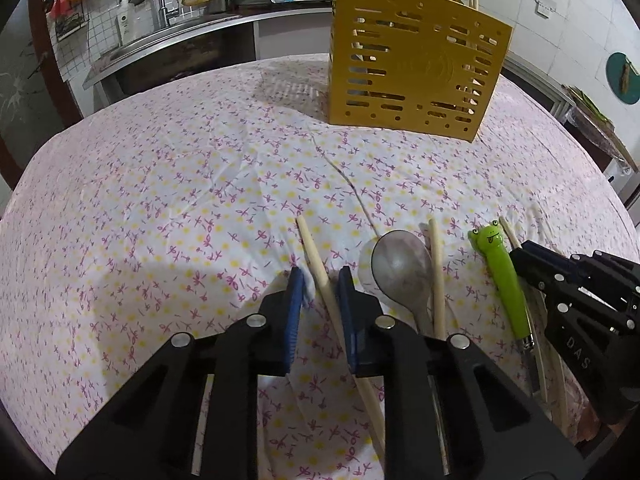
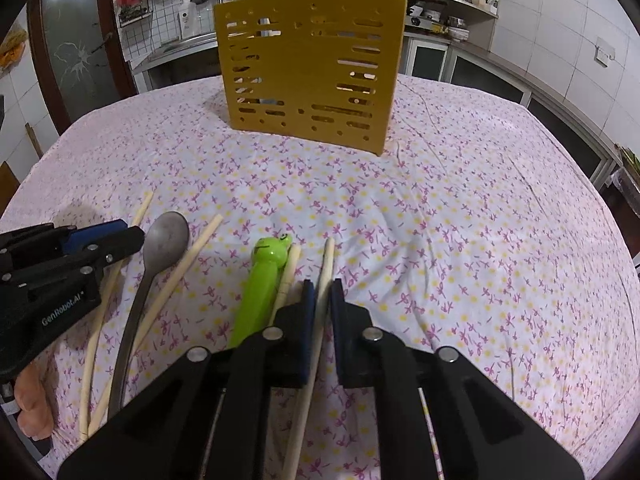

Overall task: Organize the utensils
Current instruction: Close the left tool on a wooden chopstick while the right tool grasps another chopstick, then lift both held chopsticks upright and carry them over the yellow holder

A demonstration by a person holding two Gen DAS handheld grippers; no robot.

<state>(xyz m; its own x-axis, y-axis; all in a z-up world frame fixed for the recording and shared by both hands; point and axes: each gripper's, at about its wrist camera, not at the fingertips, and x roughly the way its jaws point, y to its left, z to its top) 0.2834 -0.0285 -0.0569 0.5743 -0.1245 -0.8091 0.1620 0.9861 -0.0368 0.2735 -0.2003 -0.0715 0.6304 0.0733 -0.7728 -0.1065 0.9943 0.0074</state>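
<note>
Chopsticks lie flat on the surface, long axes pointing toward the yellow holder (image 2: 308, 76): left gripper (image 1: 320, 280) jaws open astride one (image 1: 320, 264), right gripper (image 2: 320, 292) jaws nearly closed around another (image 2: 326, 268).

White lettering "GenRobot.AI" runs along the black body of the left gripper (image 2: 120, 236), seen in the right wrist view at the left edge of the table. In the left wrist view, the letters "DAS" stand in pale print on the black body of the right gripper (image 1: 520, 256), at the right edge of the table. The yellow utensil holder (image 1: 412, 76) has a faint raised emblem on its slotted front, too faint to read. Labels on the bottles on the kitchen shelves are too small to read.
</note>
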